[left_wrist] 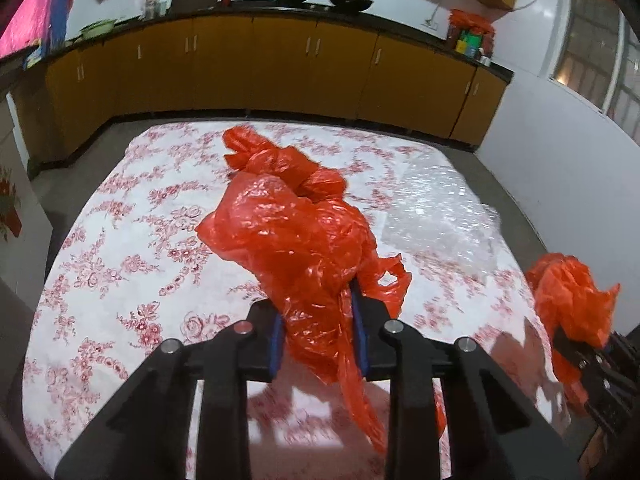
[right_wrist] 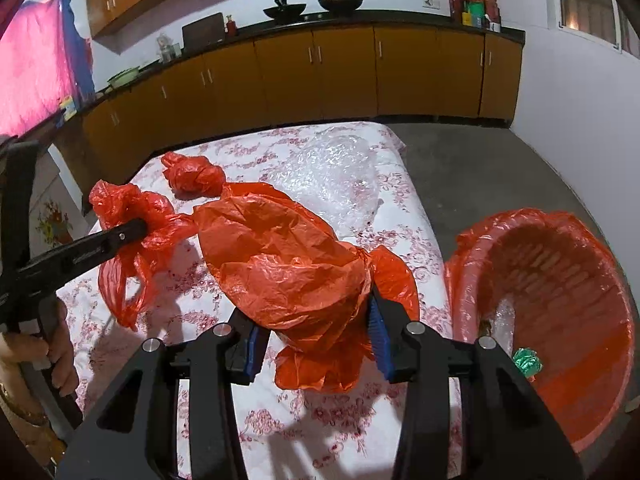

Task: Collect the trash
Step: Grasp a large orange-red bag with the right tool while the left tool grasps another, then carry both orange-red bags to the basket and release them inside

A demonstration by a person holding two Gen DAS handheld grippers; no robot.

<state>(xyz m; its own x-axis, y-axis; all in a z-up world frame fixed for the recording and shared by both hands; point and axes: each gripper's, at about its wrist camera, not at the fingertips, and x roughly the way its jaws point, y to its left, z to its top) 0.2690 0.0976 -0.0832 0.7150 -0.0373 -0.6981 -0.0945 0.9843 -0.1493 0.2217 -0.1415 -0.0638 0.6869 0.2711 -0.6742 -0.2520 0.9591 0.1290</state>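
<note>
My left gripper [left_wrist: 318,320] is shut on a crumpled red plastic bag [left_wrist: 296,236] held above the floral table [left_wrist: 120,240]. It also shows in the right wrist view [right_wrist: 138,230], shut on that bag [right_wrist: 128,216]. My right gripper [right_wrist: 316,332] is shut on a second red plastic bag [right_wrist: 280,264]; it shows in the left wrist view [left_wrist: 576,336] with its bag [left_wrist: 568,292]. A knotted red bag [right_wrist: 194,176] and clear bubble wrap [right_wrist: 336,172] lie on the table [right_wrist: 320,420]. A bin lined with a red bag [right_wrist: 560,300] stands on the floor to the right.
The bin holds clear plastic [right_wrist: 502,322] and a green wrapper [right_wrist: 528,362]. Yellow cabinets [left_wrist: 280,68] with a dark counter run along the back wall. Grey floor [right_wrist: 480,168] lies between the table and the white wall.
</note>
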